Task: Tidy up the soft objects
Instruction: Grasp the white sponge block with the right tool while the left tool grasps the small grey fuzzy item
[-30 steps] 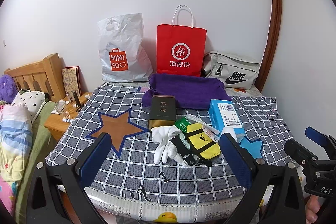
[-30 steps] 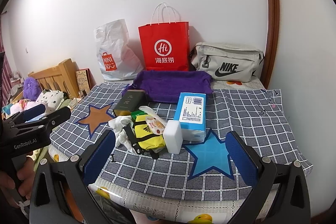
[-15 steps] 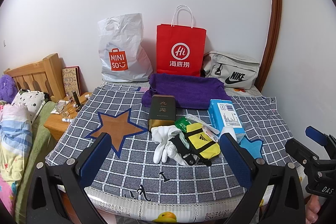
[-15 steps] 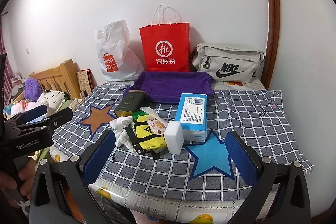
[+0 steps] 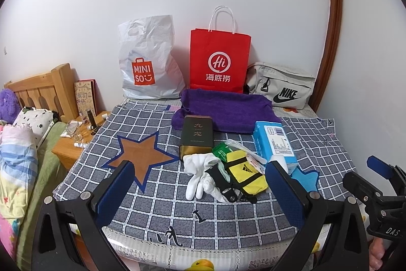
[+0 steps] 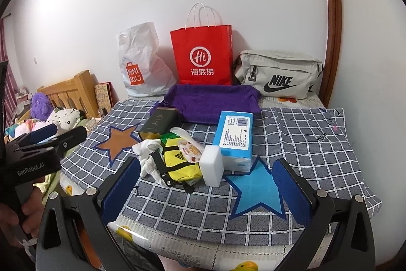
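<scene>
Open cloth ahead, clutter beyond

Bare checked cloth (image 5: pixel 157 197) is lying between both jaws; gloves (image 5: pixel 200 177), pouch (image 6: pixel 181 164) and sponge (image 6: pixel 212 165) are blocking farther ahead.

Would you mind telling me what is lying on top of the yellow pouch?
A round-printed snack packet rests on the yellow pouch. Whatever is beneath the pouch is covered.

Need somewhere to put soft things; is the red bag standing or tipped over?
Standing: the red bag is upright against the wall, handles up.
</scene>
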`<state>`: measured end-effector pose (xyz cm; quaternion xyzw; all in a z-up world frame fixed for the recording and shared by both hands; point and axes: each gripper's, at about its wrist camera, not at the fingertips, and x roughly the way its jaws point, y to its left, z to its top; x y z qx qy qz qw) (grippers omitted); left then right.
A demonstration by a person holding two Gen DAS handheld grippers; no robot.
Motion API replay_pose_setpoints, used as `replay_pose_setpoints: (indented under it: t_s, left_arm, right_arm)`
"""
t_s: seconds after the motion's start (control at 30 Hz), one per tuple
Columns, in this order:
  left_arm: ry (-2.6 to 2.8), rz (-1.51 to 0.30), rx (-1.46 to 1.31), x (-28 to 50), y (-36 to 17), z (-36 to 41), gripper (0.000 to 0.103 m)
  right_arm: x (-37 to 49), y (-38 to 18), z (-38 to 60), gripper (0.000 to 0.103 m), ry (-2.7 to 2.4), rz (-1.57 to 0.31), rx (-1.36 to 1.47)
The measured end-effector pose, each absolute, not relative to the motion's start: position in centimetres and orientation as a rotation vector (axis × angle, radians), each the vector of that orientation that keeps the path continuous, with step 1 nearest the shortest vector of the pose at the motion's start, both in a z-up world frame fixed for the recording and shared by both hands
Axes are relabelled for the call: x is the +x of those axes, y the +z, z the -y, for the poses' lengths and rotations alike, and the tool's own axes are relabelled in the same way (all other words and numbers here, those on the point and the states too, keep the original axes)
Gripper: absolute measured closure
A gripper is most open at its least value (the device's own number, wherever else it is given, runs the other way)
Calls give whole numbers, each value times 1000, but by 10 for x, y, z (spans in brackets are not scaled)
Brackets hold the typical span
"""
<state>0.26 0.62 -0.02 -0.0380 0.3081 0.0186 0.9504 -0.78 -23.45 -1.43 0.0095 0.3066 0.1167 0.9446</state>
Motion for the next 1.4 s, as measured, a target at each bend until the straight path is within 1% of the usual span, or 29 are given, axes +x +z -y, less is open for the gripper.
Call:
replay_pose_setpoints:
  t_s: [0.23,0.3,0.4,0.43,0.6,0.63,0.7,0.77,0.83,1.0,1.03,1.1,1.13,1.23,1.4]
  left_arm:
    - [67,-699,-104,30,-32,-21,0]
    - [79,-711,-105,36,-42,-25,0]
    - [77,-739,-108,46,-57,-29,0]
    - [73,-754,-112,51,-64,-30,0]
    - [55,-810,-114,68,-92,-33,0]
    - [53,-816,-116,71,-97,-34,3]
    - [54,-836,-127,76,-107,-36,13]
    - [48,-858,-140,82,-116,-39,17]
    - [39,-869,-136,86,-123,-39,17]
    - [25,-891,-149,95,-136,-44,17]
    - [22,-896,-155,97,-138,-45,17]
    - [13,-903,-165,100,-143,-46,17]
    - [7,-905,-167,101,-145,-46,17]
    - [-3,-905,-164,105,-148,-46,17]
    - [-26,-905,-170,111,-152,-48,17]
  right_arm:
    - [15,-39,243,0,246,-666,39]
    - [25,-52,244,2,257,-688,34]
    - [39,-71,242,10,243,-728,20]
    - [44,-77,240,14,243,-740,19]
    - [70,-107,230,21,261,-796,18]
    - [73,-112,227,23,263,-800,12]
    - [81,-120,221,25,265,-810,2]
    - [90,-127,215,32,275,-816,0]
    - [98,-133,212,37,270,-824,4]
    - [114,-149,208,38,248,-847,14]
    - [116,-151,207,40,248,-850,11]
    - [121,-154,205,53,255,-847,-2]
    - [122,-155,204,64,267,-849,-8]
    - [122,-152,204,67,285,-840,-21]
    - [106,-140,217,67,290,-818,-25]
